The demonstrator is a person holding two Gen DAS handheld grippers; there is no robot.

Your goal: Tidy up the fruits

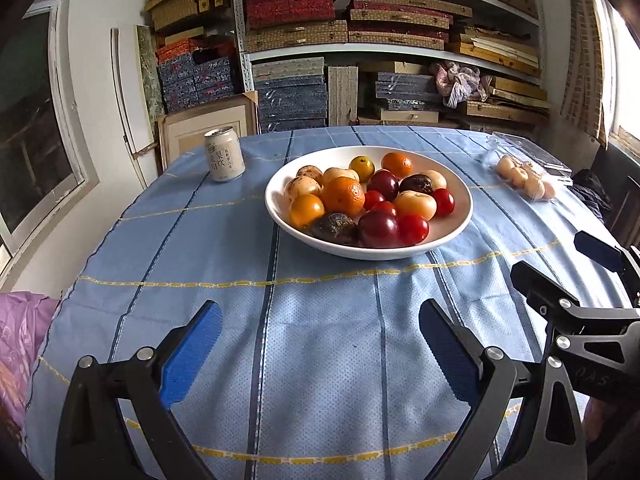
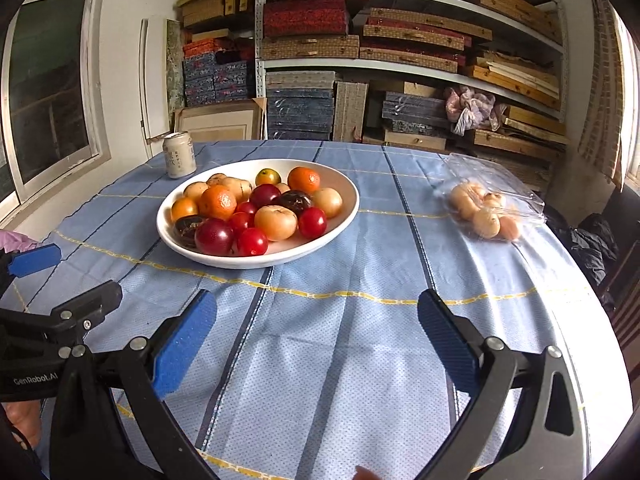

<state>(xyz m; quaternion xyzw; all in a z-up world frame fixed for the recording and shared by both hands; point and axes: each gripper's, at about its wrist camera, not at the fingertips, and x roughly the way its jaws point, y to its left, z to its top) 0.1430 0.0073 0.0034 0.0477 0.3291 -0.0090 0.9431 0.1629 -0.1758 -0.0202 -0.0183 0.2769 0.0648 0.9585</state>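
A white bowl point(image 1: 460, 196) point(image 2: 344, 196) sits mid-table, heaped with oranges point(image 1: 343, 196), red plums point(image 1: 378, 229), pale yellow fruits and dark passion fruits. A clear plastic box of pale round fruits point(image 1: 526, 178) point(image 2: 486, 210) lies at the right, lid open. My left gripper point(image 1: 320, 344) is open over bare cloth in front of the bowl, holding nothing. My right gripper point(image 2: 318, 340) is open too, nearer the table's front, empty. Each gripper shows at the edge of the other's view: the right one point(image 1: 568, 276), the left one point(image 2: 68, 280).
A white drink can point(image 1: 224, 154) point(image 2: 179, 155) stands at the back left of the blue checked tablecloth point(image 1: 320, 320). Shelves packed with boxes point(image 1: 360, 40) fill the far wall. A window is at the left, dark clothing beyond the right table edge.
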